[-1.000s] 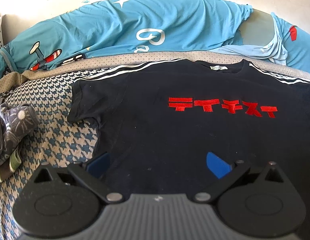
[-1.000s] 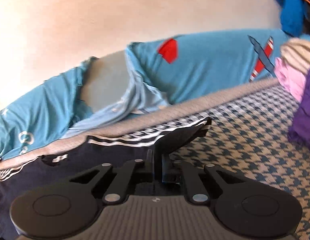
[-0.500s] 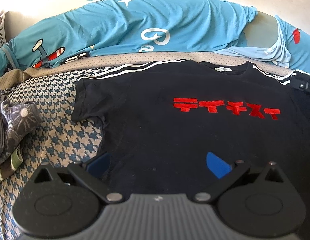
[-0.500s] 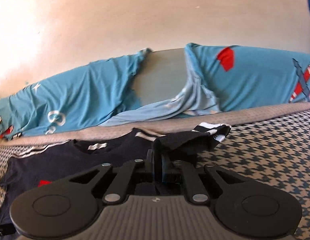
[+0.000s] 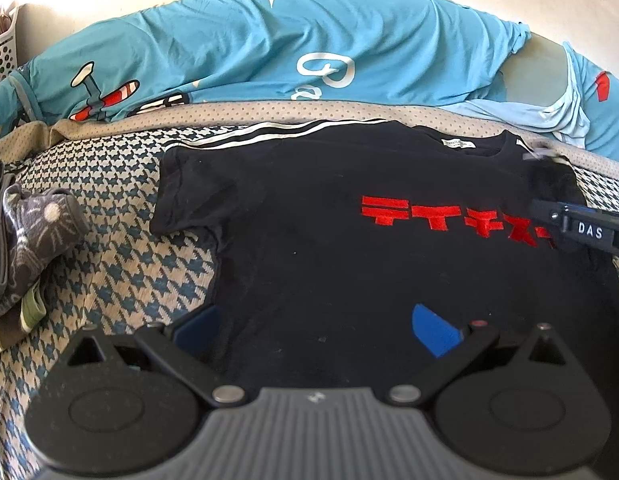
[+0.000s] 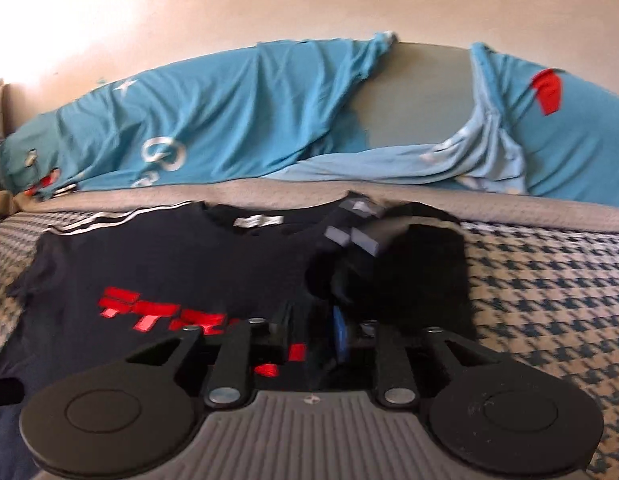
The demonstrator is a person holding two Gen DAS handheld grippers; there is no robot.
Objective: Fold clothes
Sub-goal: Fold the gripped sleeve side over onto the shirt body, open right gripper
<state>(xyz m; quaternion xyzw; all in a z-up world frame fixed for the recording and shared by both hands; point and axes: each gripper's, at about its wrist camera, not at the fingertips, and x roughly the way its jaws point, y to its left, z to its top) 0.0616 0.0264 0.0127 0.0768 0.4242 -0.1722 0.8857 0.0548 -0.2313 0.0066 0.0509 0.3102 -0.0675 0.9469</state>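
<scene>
One black T-shirt (image 5: 349, 248) lay face up on the bed (image 5: 121, 264), spread over the houndstooth cover, red block lettering (image 5: 449, 216) across the chest and white stripes along the shoulder nearest the far edge. Left sleeve lay flat and extended; right sleeve (image 6: 413, 264) was folded inward over the chest, bunched and blurred in the right wrist view. Right gripper (image 6: 315, 332) had just been opening, jaws parted a little way; dark sleeve cloth sat just beyond the tips, and whether any of it remained between the pads could not be told. In the left wrist view that gripper entered from the right edge, over the end of the lettering. Left gripper (image 5: 321, 320) hovered above the shirt's lower body, blue-padded fingers (image 5: 433, 330) spread wide, nothing between them. Blue printed bedding (image 5: 269, 52) was heaped along the wall behind the shirt, a pale grey pillow (image 6: 417, 96) showing through a gap in it. Grey patterned garment (image 5: 33, 236) sat crumpled on the cover well to the left of the shirt, a green-striped piece under it. White perforated basket (image 5: 3, 52) stood at the far left corner
</scene>
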